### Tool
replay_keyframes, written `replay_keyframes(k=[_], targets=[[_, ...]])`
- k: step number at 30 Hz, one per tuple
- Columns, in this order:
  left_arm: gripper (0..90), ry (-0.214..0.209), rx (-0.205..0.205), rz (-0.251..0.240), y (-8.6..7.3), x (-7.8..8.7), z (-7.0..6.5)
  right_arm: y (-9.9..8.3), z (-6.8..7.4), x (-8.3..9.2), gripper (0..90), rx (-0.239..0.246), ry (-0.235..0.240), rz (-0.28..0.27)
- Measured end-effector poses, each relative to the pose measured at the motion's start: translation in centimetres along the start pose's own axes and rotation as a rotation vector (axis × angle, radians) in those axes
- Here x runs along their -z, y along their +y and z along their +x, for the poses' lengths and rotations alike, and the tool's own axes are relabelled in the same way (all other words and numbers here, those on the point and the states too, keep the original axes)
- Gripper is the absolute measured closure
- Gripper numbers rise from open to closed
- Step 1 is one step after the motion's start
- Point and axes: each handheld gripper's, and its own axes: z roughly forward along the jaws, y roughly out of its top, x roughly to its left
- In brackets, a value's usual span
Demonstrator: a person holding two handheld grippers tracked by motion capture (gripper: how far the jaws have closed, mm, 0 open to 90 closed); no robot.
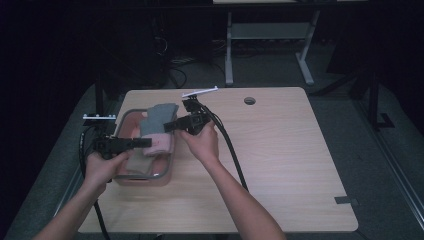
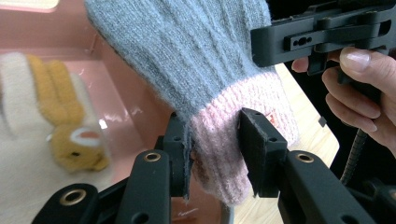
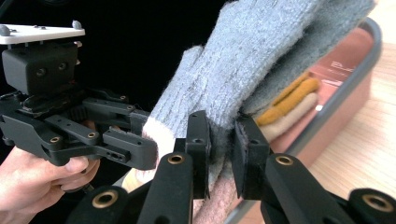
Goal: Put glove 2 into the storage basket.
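Wooden table (image 1: 280, 165), dark room; both claws, left (image 2: 217, 144) and right (image 3: 222, 140), clamp grey-pink glove (image 2: 205, 70).

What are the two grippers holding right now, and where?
Both hold the grey glove: left gripper on its pink cuff, right gripper on the grey knit nearby.

Looks like a lab or test room. Bare wooden table (image 1: 280, 150) on grey carpet (image 1: 340, 75), dark surroundings, metal desk frame (image 1: 305, 60) and loose cables (image 1: 175, 65) at upper centre.
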Motion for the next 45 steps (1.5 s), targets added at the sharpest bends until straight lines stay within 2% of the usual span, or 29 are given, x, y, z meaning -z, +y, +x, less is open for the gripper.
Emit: replay_keyframes(k=[14,22,29,35,39,45], targets=[[64.7,0.040,0.032,0.019,-0.7,1.4,2.3,0.1,0.0,-3.5,78.0,-0.018,0.031,0.026],[64.6,0.056,0.075,0.022,-1.5,1.5,4.0,-0.1,-0.5,-5.6,78.0,-0.043,0.046,0.044],[64.6,0.082,0.098,0.049,-2.0,1.8,5.6,-0.5,-1.0,-7.8,77.9,-0.065,0.057,0.068],[64.4,0.113,0.100,0.086,-2.5,1.5,6.3,-0.8,-1.4,-9.2,77.6,-0.067,0.041,0.096],[64.6,0.142,0.083,0.107,-2.6,1.2,6.5,-1.1,-1.5,-10.0,76.6,-0.062,0.016,0.129],[62.2,0.183,0.075,0.150,-3.1,0.6,6.7,-1.1,-1.5,-10.5,75.2,-0.045,-0.011,0.161]])
